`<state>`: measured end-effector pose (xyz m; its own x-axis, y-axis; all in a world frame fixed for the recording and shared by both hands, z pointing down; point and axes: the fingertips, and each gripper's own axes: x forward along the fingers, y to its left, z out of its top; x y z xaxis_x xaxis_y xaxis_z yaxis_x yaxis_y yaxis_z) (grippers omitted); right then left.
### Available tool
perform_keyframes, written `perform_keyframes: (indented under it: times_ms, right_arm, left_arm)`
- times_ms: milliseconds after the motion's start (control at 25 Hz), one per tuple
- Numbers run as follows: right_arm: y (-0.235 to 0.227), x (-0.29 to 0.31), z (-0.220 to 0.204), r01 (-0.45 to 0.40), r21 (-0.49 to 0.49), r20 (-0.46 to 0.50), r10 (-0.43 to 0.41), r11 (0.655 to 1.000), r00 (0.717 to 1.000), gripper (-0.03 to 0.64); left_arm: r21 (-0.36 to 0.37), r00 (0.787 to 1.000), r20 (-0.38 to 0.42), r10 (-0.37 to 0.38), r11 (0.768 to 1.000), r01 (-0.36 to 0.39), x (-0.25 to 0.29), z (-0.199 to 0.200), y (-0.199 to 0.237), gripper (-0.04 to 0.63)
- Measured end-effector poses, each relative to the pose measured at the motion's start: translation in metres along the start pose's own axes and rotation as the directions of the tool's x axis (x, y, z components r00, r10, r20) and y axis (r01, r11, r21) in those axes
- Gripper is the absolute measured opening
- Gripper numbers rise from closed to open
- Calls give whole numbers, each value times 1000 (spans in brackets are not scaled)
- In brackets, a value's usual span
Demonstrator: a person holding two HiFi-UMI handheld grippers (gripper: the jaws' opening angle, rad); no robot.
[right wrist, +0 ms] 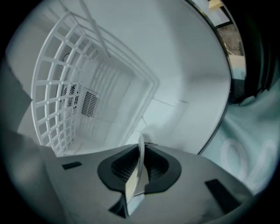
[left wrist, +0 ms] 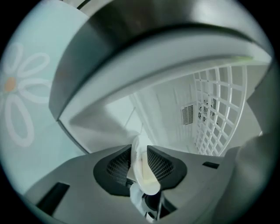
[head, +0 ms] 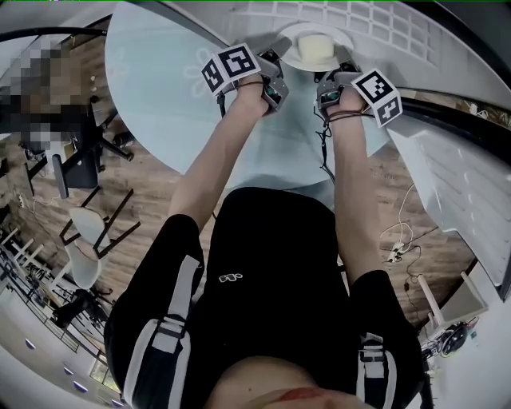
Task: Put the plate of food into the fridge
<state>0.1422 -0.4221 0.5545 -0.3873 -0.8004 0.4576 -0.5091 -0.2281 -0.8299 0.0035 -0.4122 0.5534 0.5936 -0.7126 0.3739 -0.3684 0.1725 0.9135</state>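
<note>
Nearest stands the person (head: 271,272), in a black top, both bare forearms stretched forward over the wooden floor (head: 152,188). A white cable (head: 399,240) lies on that floor at the person's right.

The left tongs (head: 273,89) have their jaws apart. The plate's left rim stands in the gap between the ribbed pads. It leans near one pad and the other pad is clear of it, so there is no clamp on this side.

The right tongs (head: 326,94) are clamped on the opposite rim. In the right gripper view the pads press on both faces of the thin white edge, and the plate (right wrist: 139,168) is seen there edge-on.

The plate (head: 313,51) is white and round and sits level between the two tongs. On it lies a pale cream block of food (head: 318,46), of a kind I cannot determine. The plate is at the mouth of the open fridge (head: 447,56), over its white interior. Whether its base rests on a surface inside cannot be told.

The pale blue fridge door (head: 160,96), printed with a white daisy, stands swung open at the person's left.

Farther in, a white wire shelf (head: 375,24) shows beside the plate. A slatted vent (left wrist: 187,114) with a small fan grille next to it is set in the rear wall.
</note>
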Motion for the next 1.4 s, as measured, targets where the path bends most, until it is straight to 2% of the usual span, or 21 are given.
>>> perform_keyframes:
  times_ms: [80, 240, 400, 600, 680, 800, 920, 960, 1000, 1040, 1080, 1120, 1160, 1240, 1280, 1320, 1400]
  right_arm:
    - [1, 1, 1, 9, -26, 8, -9, 1000, 1000, 34]
    - [1, 2, 6, 27, -26, 48, -26, 999, 999, 35]
    - [1, 2, 8, 52, -73, 46, -48, 996, 998, 34]
    - [-2, -2, 13, 110, -247, 12, -110, 963, 994, 52]
    - [-3, -4, 17, 126, -326, 13, -129, 937, 992, 84]
    - [-4, -8, 29, 169, -445, 21, -178, 879, 984, 187]
    - [11, -24, 40, 172, -558, 59, -168, 812, 984, 190]
    - [21, -32, 41, 155, -601, 76, -137, 784, 988, 172]
    - [34, -41, 40, 131, -646, 89, -95, 752, 991, 125]
    - [48, -50, 36, 100, -689, 96, -46, 718, 994, 76]
    - [62, -59, 30, 63, -726, 93, 7, 685, 996, 17]
    - [76, -68, 21, 22, -756, 79, 58, 654, 995, 6]
    - [90, -77, 10, -22, -779, 58, 106, 626, 993, 5]
    - [117, -94, -14, -107, -818, 3, 190, 565, 982, 3]
    - [131, -104, -24, -144, -837, -24, 227, 528, 974, 3]
    - [144, -112, -34, -177, -855, -53, 258, 487, 965, 3]
    - [166, -128, -54, -238, -876, -112, 303, 419, 946, 3]
  left_arm:
    - [-21, 1000, -6, 12, 1000, -12, -8, -5, 3, 149]
    - [-54, 999, 32, 18, 998, -17, -31, -6, 10, 144]
    - [-111, 995, 80, -56, 992, 65, -55, -4, -2, 129]
    - [-117, 984, 99, -146, 981, 157, -73, -10, -29, 116]
    - [-106, 980, 94, -173, 977, 183, -75, -12, -37, 109]
    - [-103, 977, 90, -192, 974, 201, -79, -16, -43, 97]
    - [-81, 973, 84, -213, 972, 219, -86, -22, -51, 95]
    - [-55, 971, 86, -221, 972, 226, -90, -23, -54, 87]
    - [-8, 969, 91, -230, 973, 232, -95, -24, -60, 63]
    - [68, 966, 99, -238, 970, 232, -100, -23, -66, 30]
    - [177, 964, 108, -241, 959, 220, -106, -22, -75, -4]
    - [313, 964, 123, -236, 931, 188, -115, -20, -85, -11]
    - [457, 964, 144, -224, 879, 135, -124, -18, -94, -11]
    - [688, 958, 202, -203, 726, 9, -141, -18, -114, -11]
    - [758, 952, 231, -200, 651, -47, -147, -20, -124, -11]
    - [804, 945, 259, -200, 587, -96, -153, -21, -132, -11]
    - [857, 932, 303, -199, 484, -175, -166, -24, -143, -9]
